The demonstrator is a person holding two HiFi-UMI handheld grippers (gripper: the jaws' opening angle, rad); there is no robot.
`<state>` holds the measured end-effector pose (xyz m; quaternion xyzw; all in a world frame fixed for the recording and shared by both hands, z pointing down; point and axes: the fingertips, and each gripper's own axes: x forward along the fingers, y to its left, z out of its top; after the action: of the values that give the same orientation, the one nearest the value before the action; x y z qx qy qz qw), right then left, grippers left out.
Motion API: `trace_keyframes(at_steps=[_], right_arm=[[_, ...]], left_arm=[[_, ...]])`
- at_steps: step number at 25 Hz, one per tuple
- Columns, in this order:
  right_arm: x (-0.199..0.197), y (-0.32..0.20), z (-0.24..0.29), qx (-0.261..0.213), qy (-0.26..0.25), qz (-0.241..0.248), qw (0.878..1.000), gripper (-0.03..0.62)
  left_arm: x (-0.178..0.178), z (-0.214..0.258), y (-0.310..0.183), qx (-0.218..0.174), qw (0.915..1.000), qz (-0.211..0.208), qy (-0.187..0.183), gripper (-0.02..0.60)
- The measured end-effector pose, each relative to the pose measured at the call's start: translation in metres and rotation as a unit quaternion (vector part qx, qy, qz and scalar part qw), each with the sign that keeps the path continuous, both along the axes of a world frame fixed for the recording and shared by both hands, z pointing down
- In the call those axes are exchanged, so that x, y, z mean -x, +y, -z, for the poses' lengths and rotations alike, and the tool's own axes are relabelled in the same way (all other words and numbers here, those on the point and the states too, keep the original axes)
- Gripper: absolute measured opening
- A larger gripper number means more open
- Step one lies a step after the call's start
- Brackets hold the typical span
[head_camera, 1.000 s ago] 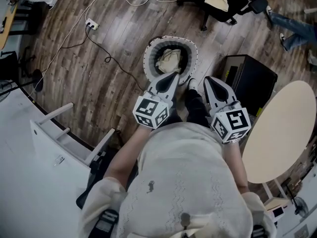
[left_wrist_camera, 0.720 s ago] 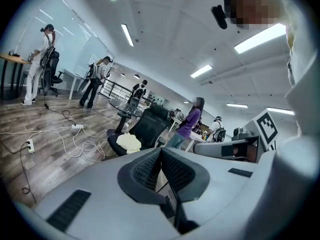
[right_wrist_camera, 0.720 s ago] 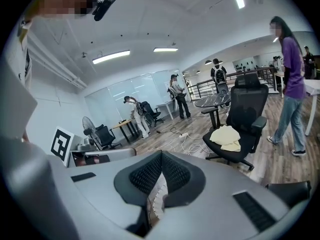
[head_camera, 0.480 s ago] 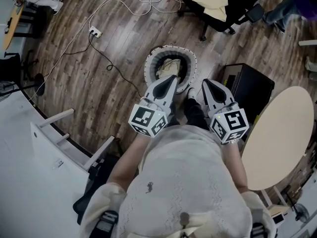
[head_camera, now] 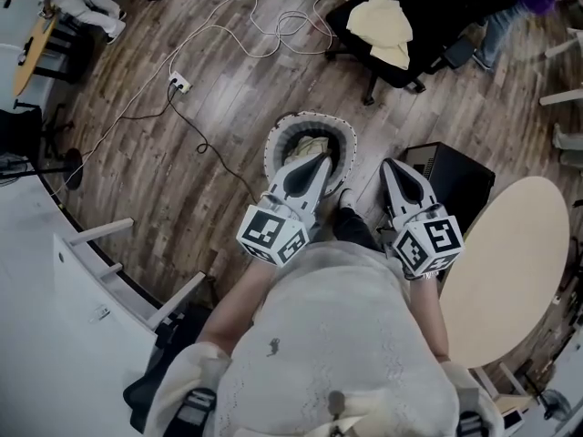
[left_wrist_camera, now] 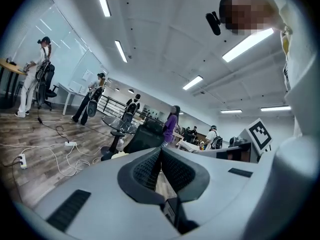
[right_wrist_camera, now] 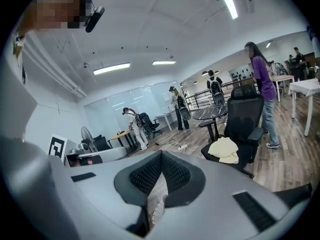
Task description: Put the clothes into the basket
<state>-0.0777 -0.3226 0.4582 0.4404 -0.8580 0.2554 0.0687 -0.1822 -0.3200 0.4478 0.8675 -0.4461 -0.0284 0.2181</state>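
Jaws closed, left gripper [head_camera: 319,159] partly hides clothes [head_camera: 310,143] in basket [head_camera: 272,142].

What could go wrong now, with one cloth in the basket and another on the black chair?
Loose cables and a power strip lie on the floor near the chair; walking there could snag a foot. Both the left gripper and right gripper are shut and empty, so they might only shove the yellow cloth off the seat.

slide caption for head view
Left hand-held gripper and right hand-held gripper, both shut, near a round white-rimmed basket holding a cream garment; cream cloth on a black chair.
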Motion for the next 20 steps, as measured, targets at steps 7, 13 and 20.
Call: trace_keyframes(at_steps=[7,13,20], right_arm=[[-0.013,0.009,0.037,-0.032,-0.001,-0.008,0.999,0.006],[-0.022,0.016,0.076,-0.084,0.006,-0.011,0.996,0.006],[-0.033,0.021,0.108,-0.125,0.001,-0.014,0.992,0.006]], left_arm=[[0.000,0.046,0.008,-0.036,0.9993,0.002,0.000,0.021],[0.003,0.077,0.018,-0.063,0.9980,0.008,-0.008,0.021],[0.001,0.100,0.025,-0.094,0.9950,0.013,-0.029,0.021]])
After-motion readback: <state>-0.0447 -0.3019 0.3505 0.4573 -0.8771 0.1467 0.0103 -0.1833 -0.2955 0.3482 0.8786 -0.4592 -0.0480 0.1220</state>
